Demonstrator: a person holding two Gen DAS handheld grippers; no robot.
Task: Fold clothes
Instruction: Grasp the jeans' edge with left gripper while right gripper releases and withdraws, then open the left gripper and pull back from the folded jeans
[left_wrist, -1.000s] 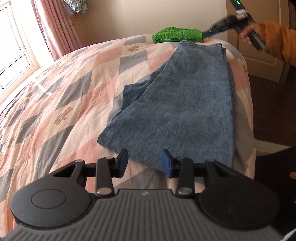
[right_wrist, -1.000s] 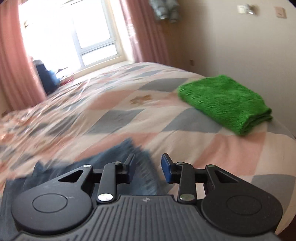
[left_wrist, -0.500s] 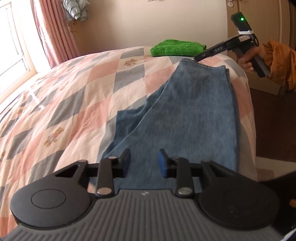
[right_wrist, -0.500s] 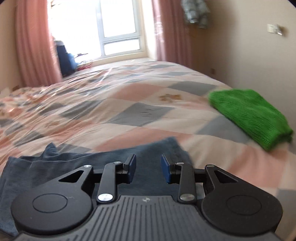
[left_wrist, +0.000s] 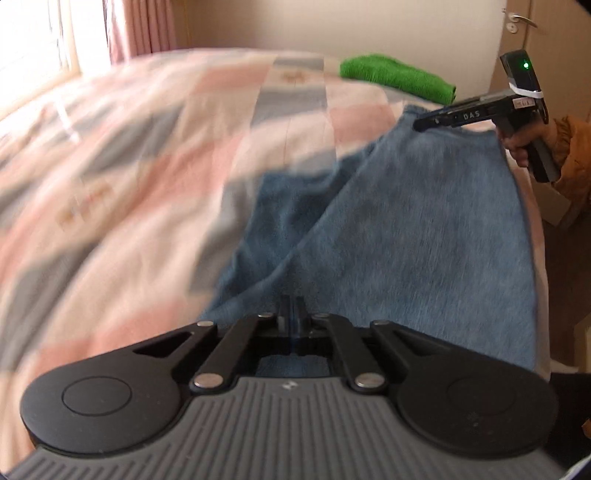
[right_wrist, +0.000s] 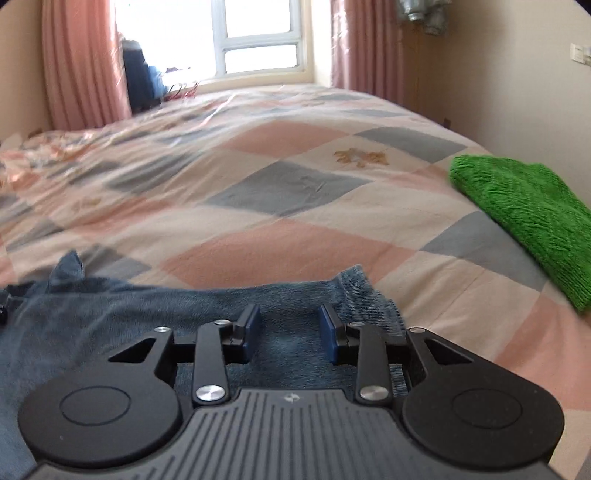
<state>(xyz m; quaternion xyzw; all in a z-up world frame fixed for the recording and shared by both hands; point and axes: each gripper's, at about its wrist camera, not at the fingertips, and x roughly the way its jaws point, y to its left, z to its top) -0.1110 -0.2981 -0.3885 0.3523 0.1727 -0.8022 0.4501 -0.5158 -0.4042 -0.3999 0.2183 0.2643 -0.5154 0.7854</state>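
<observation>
Blue jeans (left_wrist: 406, 229) lie folded lengthwise along the right edge of the bed. My left gripper (left_wrist: 293, 314) is shut at the near end of the jeans; the view is blurred and I cannot tell if cloth is between the jaws. My right gripper (right_wrist: 288, 332) is open, with its jaws low over the far hem of the jeans (right_wrist: 207, 306). It also shows in the left wrist view (left_wrist: 421, 125), held by a hand in an orange sleeve.
A folded green towel (right_wrist: 524, 218) lies at the bed's far corner, also in the left wrist view (left_wrist: 399, 77). The checked pink and grey quilt (right_wrist: 280, 192) covers the bed. A door (left_wrist: 546, 44) stands beyond the right bed edge.
My left gripper has closed and moved forward onto the near end of the jeans. My right gripper has come down over the far hem and stays open.
</observation>
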